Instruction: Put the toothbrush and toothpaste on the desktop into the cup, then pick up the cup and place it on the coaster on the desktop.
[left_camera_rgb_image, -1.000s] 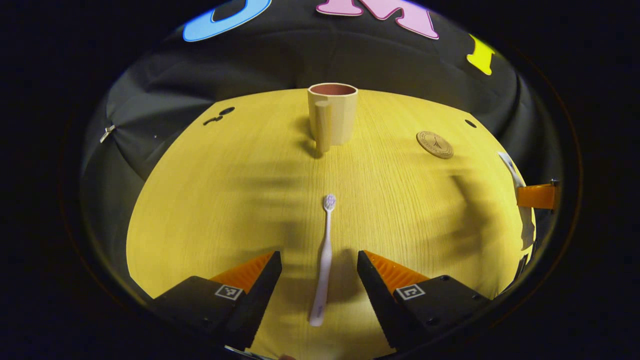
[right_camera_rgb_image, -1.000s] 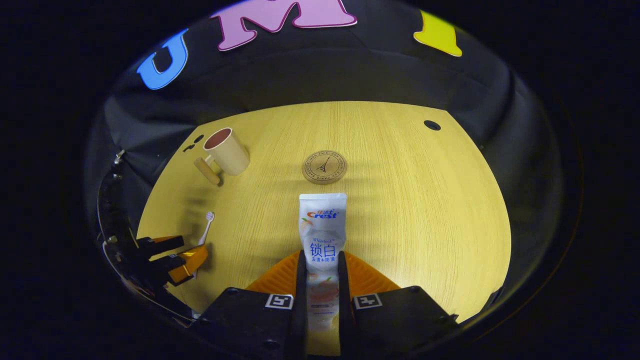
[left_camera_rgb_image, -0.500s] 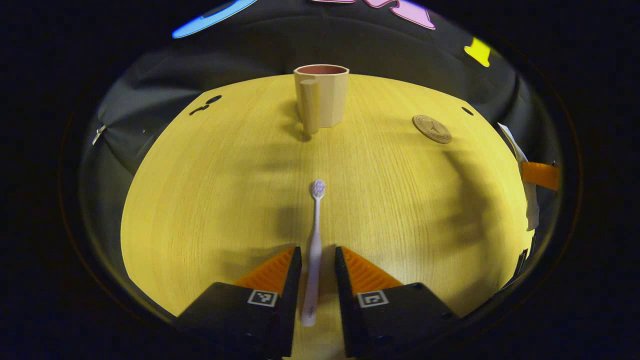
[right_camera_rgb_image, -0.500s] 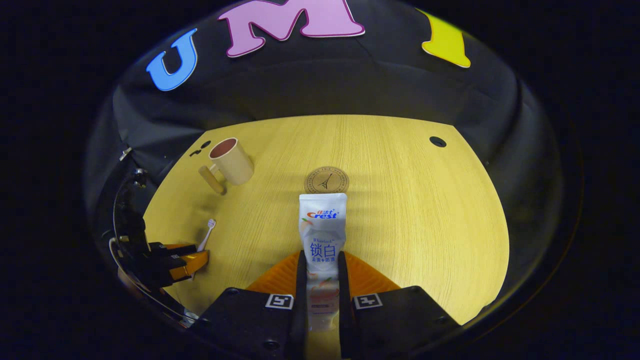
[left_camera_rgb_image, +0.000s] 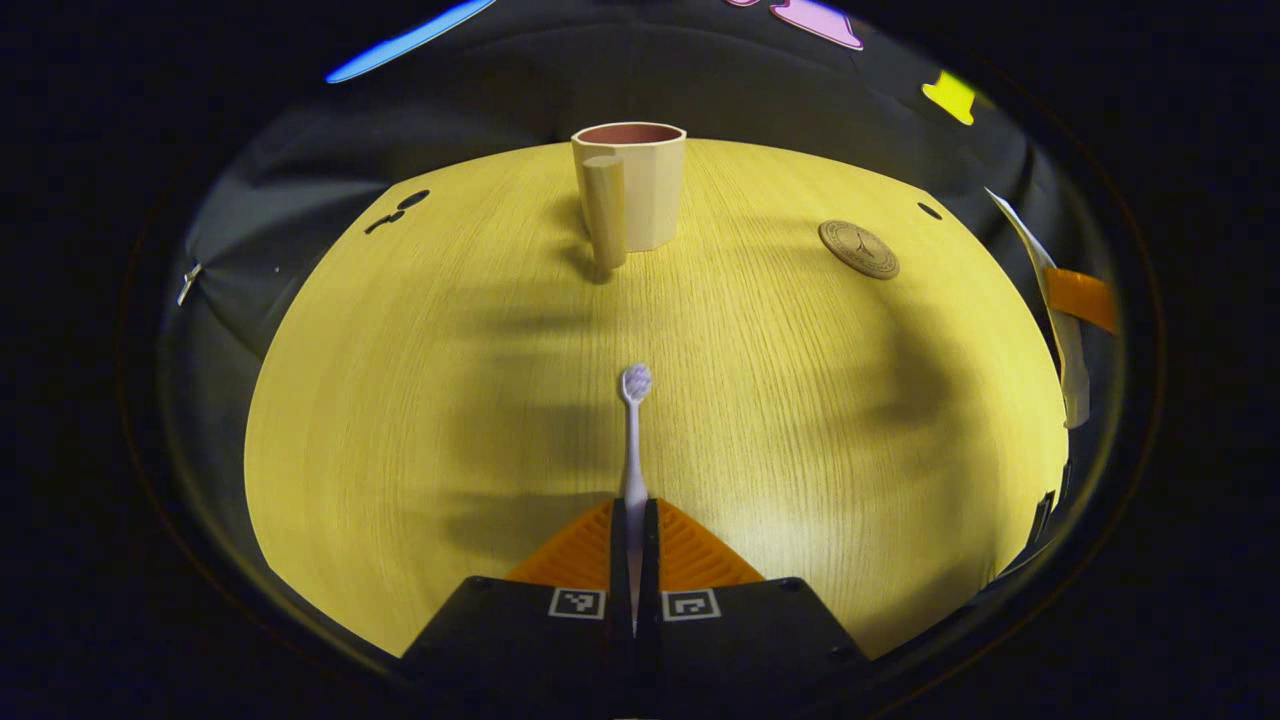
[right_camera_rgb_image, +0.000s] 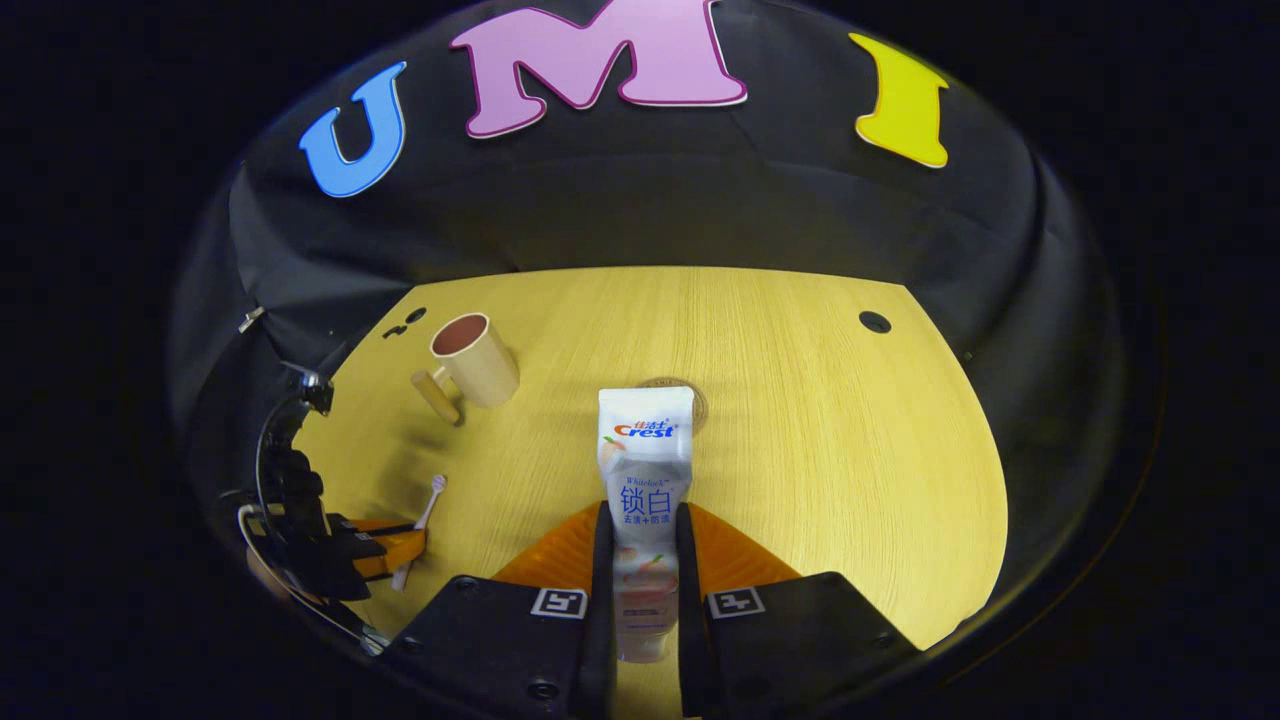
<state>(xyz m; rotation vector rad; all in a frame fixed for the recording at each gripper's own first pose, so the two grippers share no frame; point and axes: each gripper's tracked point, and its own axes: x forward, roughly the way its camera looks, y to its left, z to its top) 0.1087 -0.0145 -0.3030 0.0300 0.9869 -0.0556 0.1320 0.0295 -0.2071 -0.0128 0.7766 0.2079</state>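
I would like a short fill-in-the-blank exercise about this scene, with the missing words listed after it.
1. The left tongs are shut on the ____.
2. The right tongs are shut on the ____.
3. The cup stands upright on the table with nothing in it, and its ____ points toward the left gripper's camera.
4. In the right gripper view, the held tube partly hides the round ____.

Missing words: toothbrush; toothpaste; handle; coaster.
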